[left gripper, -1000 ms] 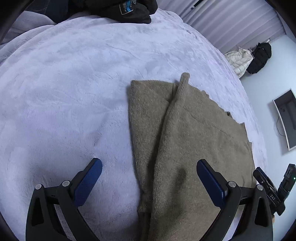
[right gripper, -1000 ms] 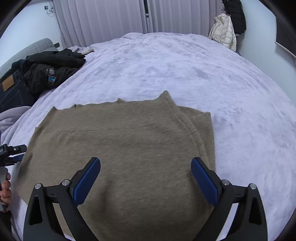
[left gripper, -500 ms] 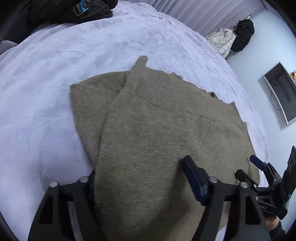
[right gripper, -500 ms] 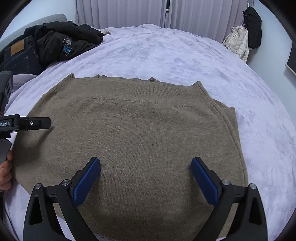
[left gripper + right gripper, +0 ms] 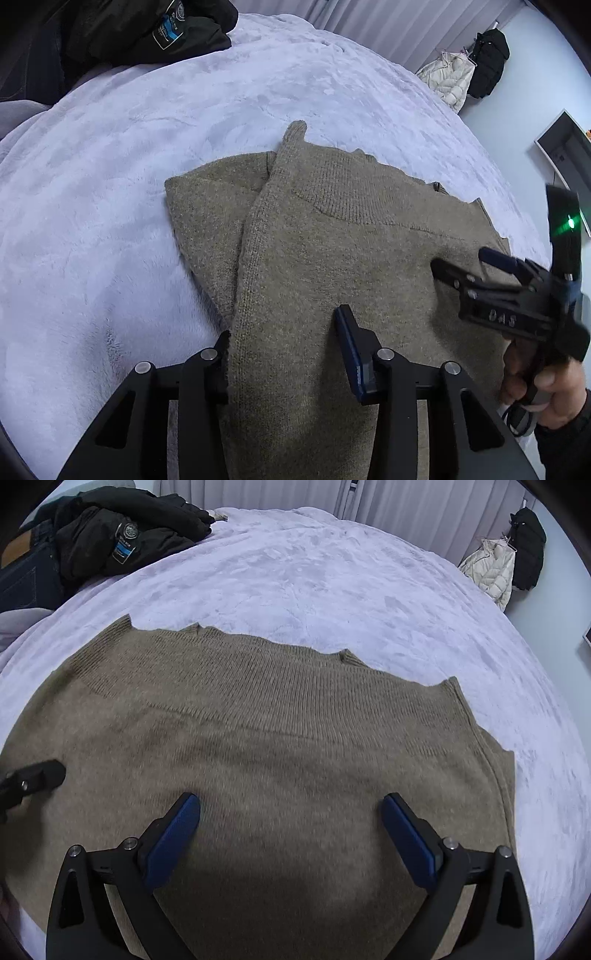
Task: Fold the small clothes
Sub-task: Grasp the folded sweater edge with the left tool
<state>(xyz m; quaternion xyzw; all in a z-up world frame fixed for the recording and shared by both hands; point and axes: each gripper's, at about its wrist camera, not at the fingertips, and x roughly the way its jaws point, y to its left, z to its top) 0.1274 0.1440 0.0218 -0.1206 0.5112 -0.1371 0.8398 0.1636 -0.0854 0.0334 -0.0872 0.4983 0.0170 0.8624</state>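
The left gripper (image 5: 284,354) straddles the sweater (image 5: 332,266) edge, jaws partly closed around it, ready to pinch. The right gripper (image 5: 291,834) hovers above the knit with jaws wide apart, positioned for the next fold on the blanket (image 5: 332,576).

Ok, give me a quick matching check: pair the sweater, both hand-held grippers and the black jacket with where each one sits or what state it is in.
Things:
1. left hand-held gripper
2. right hand-held gripper
3. brown sweater
4. black jacket

States:
a. heaped at the far edge of the bed
b. open, over the sweater
c. spread on the lilac blanket
d. fingers either side of a sweater layer

Pairs: 1-d, 2-b, 3-c, 4-a
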